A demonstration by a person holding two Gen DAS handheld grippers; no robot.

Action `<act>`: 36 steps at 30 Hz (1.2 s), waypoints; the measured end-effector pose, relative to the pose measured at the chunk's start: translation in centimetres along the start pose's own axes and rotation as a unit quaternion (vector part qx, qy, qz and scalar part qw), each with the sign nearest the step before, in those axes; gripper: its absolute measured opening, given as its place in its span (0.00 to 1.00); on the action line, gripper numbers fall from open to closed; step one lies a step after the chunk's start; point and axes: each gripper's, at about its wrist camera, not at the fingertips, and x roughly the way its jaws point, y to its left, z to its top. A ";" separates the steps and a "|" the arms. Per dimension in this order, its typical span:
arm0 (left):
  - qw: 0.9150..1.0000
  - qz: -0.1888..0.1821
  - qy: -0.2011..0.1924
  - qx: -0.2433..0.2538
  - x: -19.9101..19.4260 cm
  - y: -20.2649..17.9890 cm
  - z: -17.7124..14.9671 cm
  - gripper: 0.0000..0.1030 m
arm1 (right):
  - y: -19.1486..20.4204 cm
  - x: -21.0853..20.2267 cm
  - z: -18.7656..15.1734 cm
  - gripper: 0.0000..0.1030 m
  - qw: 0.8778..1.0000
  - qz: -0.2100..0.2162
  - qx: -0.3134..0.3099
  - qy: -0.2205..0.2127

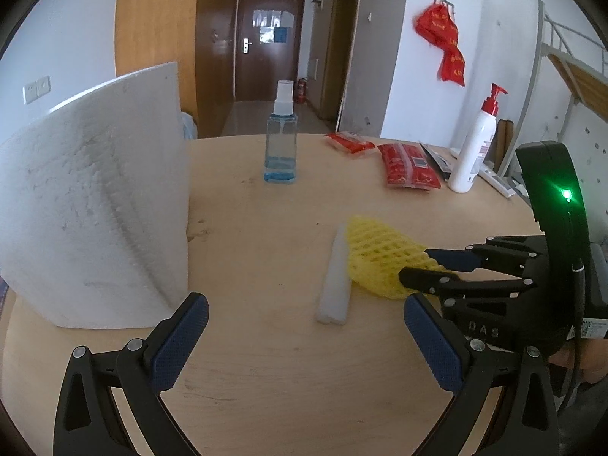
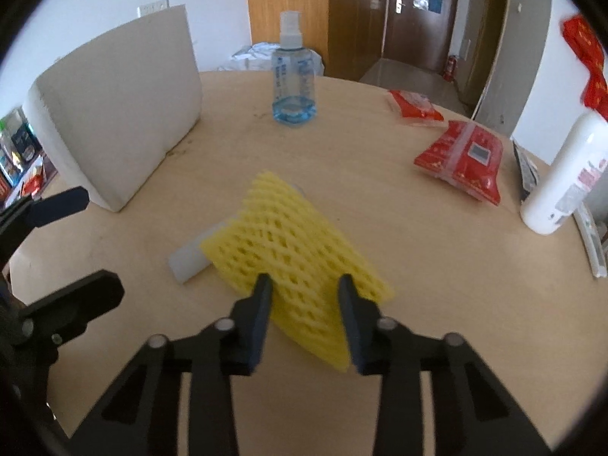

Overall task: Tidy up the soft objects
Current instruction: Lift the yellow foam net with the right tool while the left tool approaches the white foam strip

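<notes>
The right gripper (image 2: 306, 285) pinches the near edge of the yellow foam fruit net (image 2: 292, 243), its two blue pads pressed into the mesh from either side. The net lies on the round wooden table (image 2: 380, 228), its far end leaning across a white foam strip (image 2: 190, 260) that sits at about ten o'clock from the pinch. The left gripper (image 1: 304, 342) hangs spread and empty over bare tabletop, the strip at about one o'clock from it. To do this step well, the grip probably wants to bite deep enough that the springy mesh does not slip out, and the lift should go straight up so the strip is not dragged. At about ten o'clock stands a large white foam block (image 2: 114, 114); at twelve, a blue spray bottle (image 2: 294, 87).
</notes>
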 end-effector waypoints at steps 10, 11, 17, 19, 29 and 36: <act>1.000 -0.005 -0.011 0.010 -0.6 -1.3 0.1 0.99 | -1.1 -1.1 -0.7 0.11 1.000 0.001 0.025 -0.007; 1.000 -0.004 -0.012 0.012 -0.6 -1.5 0.1 0.99 | -1.2 -1.5 -0.8 0.11 0.999 0.005 0.028 -0.014; 1.000 -0.011 -0.007 0.016 -0.4 -2.4 0.4 0.99 | -2.2 -3.7 -1.4 0.11 0.998 0.027 0.044 -0.043; 1.000 -0.013 -0.006 0.020 -0.3 -2.8 0.5 0.99 | -2.8 -4.9 -1.6 0.11 0.996 0.029 0.053 -0.060; 1.000 -0.025 0.014 0.008 1.9 -4.0 1.3 0.94 | -4.8 -8.3 -3.2 0.11 0.991 0.024 0.084 -0.100; 0.999 -0.004 0.045 0.004 4.4 -4.0 1.8 0.82 | -5.2 -8.3 -3.9 0.11 0.991 0.028 0.088 -0.098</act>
